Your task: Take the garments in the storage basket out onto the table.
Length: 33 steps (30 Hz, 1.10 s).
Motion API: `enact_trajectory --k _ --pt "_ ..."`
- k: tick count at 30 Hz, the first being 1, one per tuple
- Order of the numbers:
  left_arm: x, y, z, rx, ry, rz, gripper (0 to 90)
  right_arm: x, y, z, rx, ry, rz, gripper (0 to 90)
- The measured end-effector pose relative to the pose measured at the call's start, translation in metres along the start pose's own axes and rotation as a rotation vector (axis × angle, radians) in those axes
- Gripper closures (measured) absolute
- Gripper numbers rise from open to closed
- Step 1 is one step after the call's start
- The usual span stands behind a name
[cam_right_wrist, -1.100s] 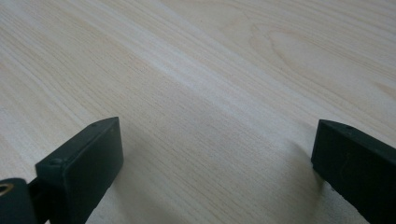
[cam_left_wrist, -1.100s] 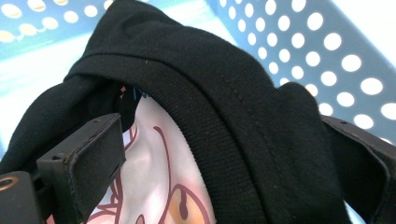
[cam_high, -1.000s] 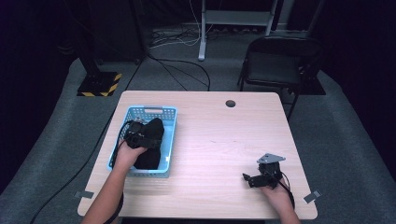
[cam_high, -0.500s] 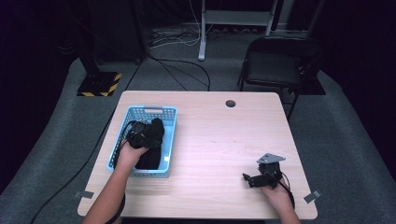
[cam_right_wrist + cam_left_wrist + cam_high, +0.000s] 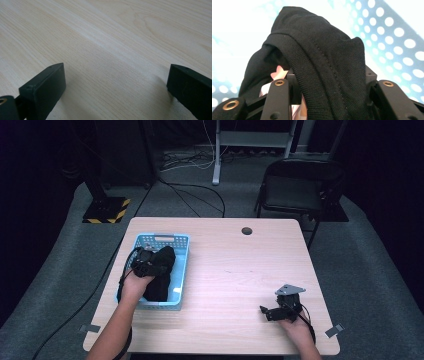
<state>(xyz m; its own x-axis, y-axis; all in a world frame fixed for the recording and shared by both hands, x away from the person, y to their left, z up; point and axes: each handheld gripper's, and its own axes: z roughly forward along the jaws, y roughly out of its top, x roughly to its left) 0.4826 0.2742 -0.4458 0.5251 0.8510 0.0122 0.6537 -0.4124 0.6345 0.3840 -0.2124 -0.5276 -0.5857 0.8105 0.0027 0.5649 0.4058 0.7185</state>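
A blue perforated basket (image 5: 162, 239) stands on the left part of the wooden table (image 5: 235, 265). A black knitted cloth (image 5: 159, 285) lies bunched inside it. My left gripper (image 5: 150, 265) reaches into the basket, and its jaws have just been closing. In the left gripper view the black cloth (image 5: 319, 62) drapes over and between the jaws, which are shut on a thick fold of it at my left gripper (image 5: 329, 85). A small pink-and-white scrap (image 5: 278, 72) peeks from under the fold. My right gripper (image 5: 267, 312) rests low on the table at the near right. Its jaws stand wide apart at my right gripper (image 5: 115, 82) over bare wood.
A round cable hole (image 5: 246, 230) sits near the table's far edge. Behind the table stand a black folding chair (image 5: 300, 185) and a yellow-and-black striped base (image 5: 105, 212), with cables across the floor. Tape strips (image 5: 334, 330) mark the near table corners.
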Motion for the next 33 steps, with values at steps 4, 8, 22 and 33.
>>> enact_trajectory --k 4,8,22,33 --pt "0.000 0.002 -0.009 -0.024 -0.001 0.003 52.9 0.000 0.000 0.000 0.000 0.000 0.000 1.4" --pt "-0.001 0.007 -0.019 -0.035 0.008 0.026 52.7 0.000 0.000 0.000 0.000 0.000 0.000 1.5" --pt "-0.006 0.019 -0.045 -0.091 0.009 0.062 52.3 0.000 0.000 0.000 0.000 0.000 0.000 1.5" --pt "-0.008 0.024 -0.070 -0.134 0.010 0.089 51.8 0.000 0.000 0.000 0.000 0.000 0.000 1.5"
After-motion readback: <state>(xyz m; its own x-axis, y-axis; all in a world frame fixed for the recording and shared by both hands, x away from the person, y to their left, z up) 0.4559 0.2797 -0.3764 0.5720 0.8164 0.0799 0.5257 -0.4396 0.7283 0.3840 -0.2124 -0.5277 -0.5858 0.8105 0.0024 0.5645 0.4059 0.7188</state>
